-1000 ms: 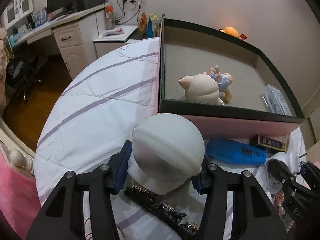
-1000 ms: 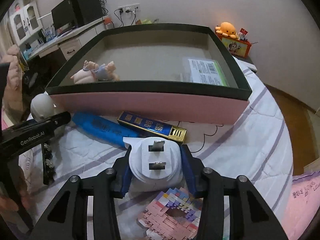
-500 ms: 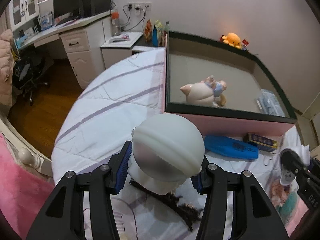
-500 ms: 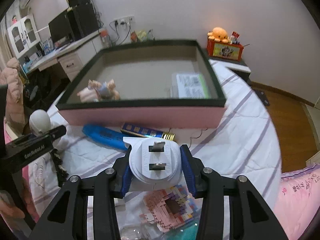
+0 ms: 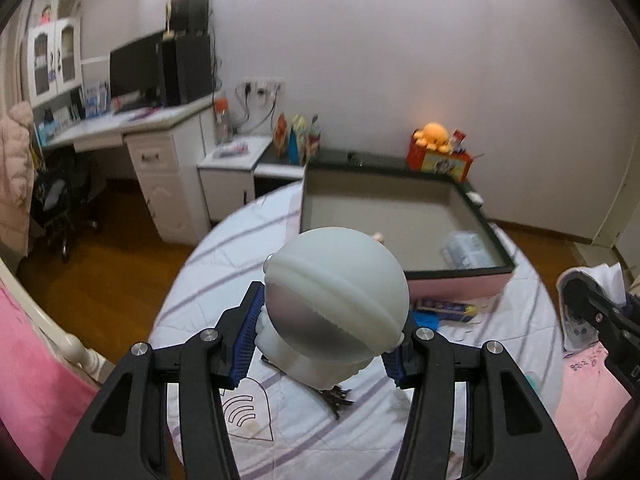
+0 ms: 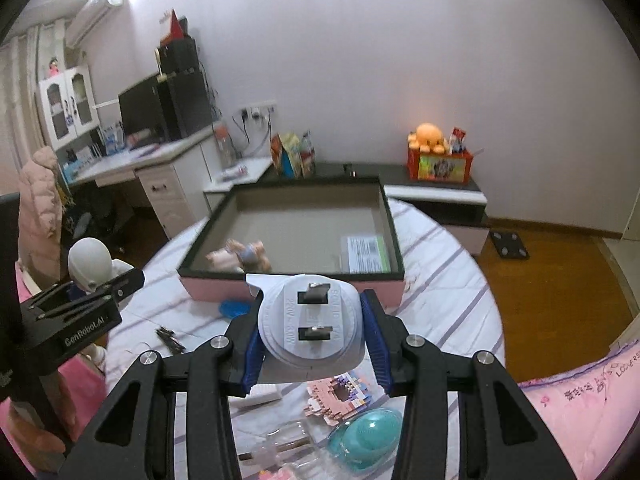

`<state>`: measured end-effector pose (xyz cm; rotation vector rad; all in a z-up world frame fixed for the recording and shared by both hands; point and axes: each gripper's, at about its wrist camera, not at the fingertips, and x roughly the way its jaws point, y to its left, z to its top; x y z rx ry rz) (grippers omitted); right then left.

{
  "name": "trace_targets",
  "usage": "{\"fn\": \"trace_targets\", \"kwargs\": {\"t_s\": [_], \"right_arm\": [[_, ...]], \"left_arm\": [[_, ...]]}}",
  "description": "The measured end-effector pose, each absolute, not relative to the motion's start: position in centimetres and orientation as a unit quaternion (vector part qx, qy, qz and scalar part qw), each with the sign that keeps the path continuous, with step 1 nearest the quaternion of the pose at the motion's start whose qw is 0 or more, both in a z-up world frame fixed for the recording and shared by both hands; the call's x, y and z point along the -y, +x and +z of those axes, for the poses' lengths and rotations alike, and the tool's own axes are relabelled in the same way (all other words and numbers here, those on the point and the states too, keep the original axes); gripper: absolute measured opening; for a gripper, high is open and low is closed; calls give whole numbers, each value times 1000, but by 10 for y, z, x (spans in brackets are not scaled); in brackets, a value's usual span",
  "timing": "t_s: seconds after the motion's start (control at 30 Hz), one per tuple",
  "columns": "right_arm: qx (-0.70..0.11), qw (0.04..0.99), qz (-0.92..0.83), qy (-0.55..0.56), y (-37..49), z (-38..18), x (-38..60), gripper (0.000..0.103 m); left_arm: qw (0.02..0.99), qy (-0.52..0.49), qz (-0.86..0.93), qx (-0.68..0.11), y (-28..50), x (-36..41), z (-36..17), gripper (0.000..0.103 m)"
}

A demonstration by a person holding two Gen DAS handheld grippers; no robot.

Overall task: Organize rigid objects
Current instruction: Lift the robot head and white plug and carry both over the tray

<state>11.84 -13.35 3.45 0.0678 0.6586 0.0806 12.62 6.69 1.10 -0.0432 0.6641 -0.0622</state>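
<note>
The pink box (image 6: 304,236) with a dark rim lies on the bed (image 6: 448,280), and both tongs are held above the bed on the near side of this box. The floor of the box is mostly bare; a pig figure (image 6: 240,258) lies by its near wall and a flat packet (image 6: 368,254) by its right wall.

The left tongs (image 5: 326,344) are clamped on the white astronaut figure (image 5: 336,308), whose round head hides a part of the box's near wall. The right tongs (image 6: 312,344) are clamped on the white plug adapter (image 6: 310,324), with its two prongs facing the camera.

Below the adapter, nearer than the box, lie a pink brick model (image 6: 340,392) and a teal round thing (image 6: 366,438), partly hidden by the fingers. A blue object (image 6: 234,308) beside the box's near wall is blurred.
</note>
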Motion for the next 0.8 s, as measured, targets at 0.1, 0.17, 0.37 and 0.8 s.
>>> {"fn": "trace_targets", "kwargs": {"t_s": [0.1,0.17,0.37,0.8], "right_arm": [[-299,953,39,29,104,48,132,45],[-286,957,41,29,95,56,132,45],[-258,965,41,22,71,69,131,45],[-259,965,44,19,62,70,127,45]], "left_arm": [[952,-15,-41,-302,110,-62,27,53],[958,-6,-44,-285,97,-58,37,53],[965,11,-47,-259,68,-48,49,53],[962,12,-57,-265,62,-46,50,53]]}}
